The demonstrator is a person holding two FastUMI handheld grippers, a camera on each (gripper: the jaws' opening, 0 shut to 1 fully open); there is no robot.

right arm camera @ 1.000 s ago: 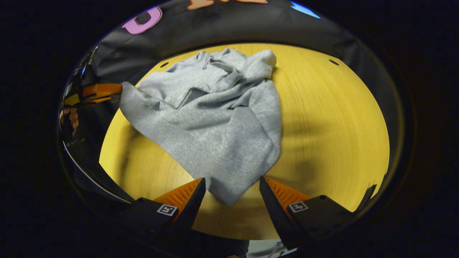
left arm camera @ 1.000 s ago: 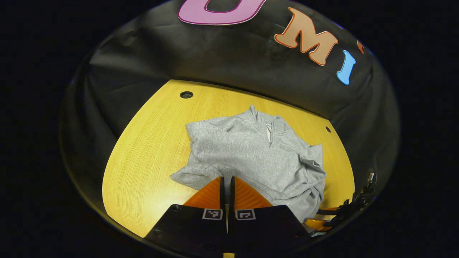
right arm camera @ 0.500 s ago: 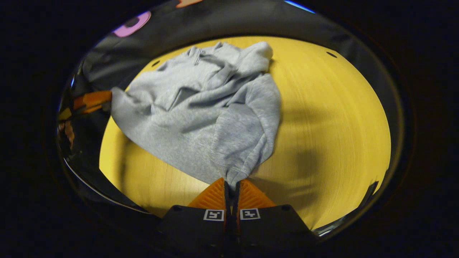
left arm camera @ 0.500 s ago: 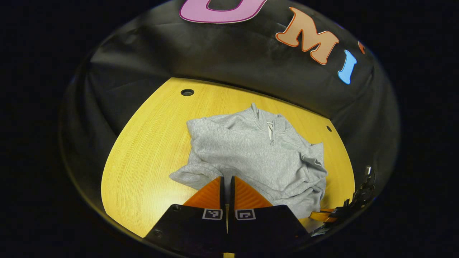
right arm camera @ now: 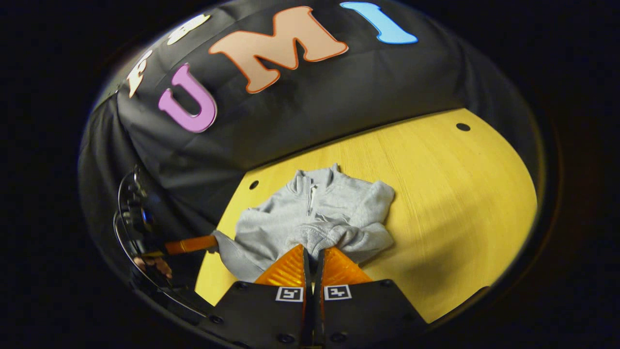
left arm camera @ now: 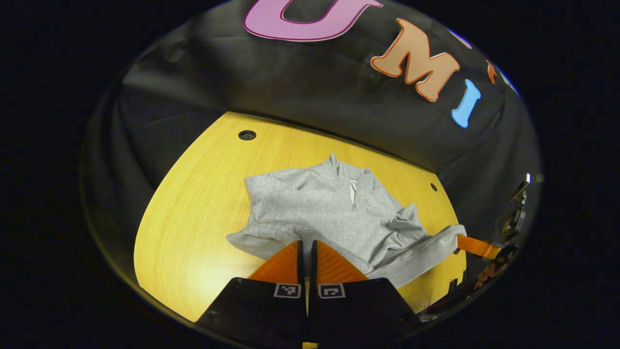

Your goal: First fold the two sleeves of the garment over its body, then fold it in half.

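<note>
In the left gripper view, the left gripper (left arm camera: 305, 247) sits at six o'clock, its orange fingers (left arm camera: 281, 264) pressed together on a fold of the grey garment (left arm camera: 315, 208) at its near hem; the garment lies on the yellow wooden table (left arm camera: 193, 213), collar and short zip toward twelve o'clock, the body rumpled; a corner of cloth is drawn out toward four o'clock, where the right gripper (left arm camera: 472, 246) shows as an orange finger touching that corner, a hand (left arm camera: 489, 274) dimly behind it; a small round hole (left arm camera: 247, 134) marks the table at eleven o'clock.

In the right gripper view, the right gripper (right arm camera: 312, 252) at six o'clock is clamped on a bunched ridge of the garment (right arm camera: 315, 218), lifted off the table (right arm camera: 436, 194); the collar points to twelve o'clock; one folded sleeve (right arm camera: 375, 203) lies over the body toward two o'clock; the left gripper (right arm camera: 191, 245) reaches in from nine o'clock, its orange finger meeting the cloth's edge, a hand (right arm camera: 155, 265) beneath it; whether both fingers grip there I cannot tell from this side.
</note>
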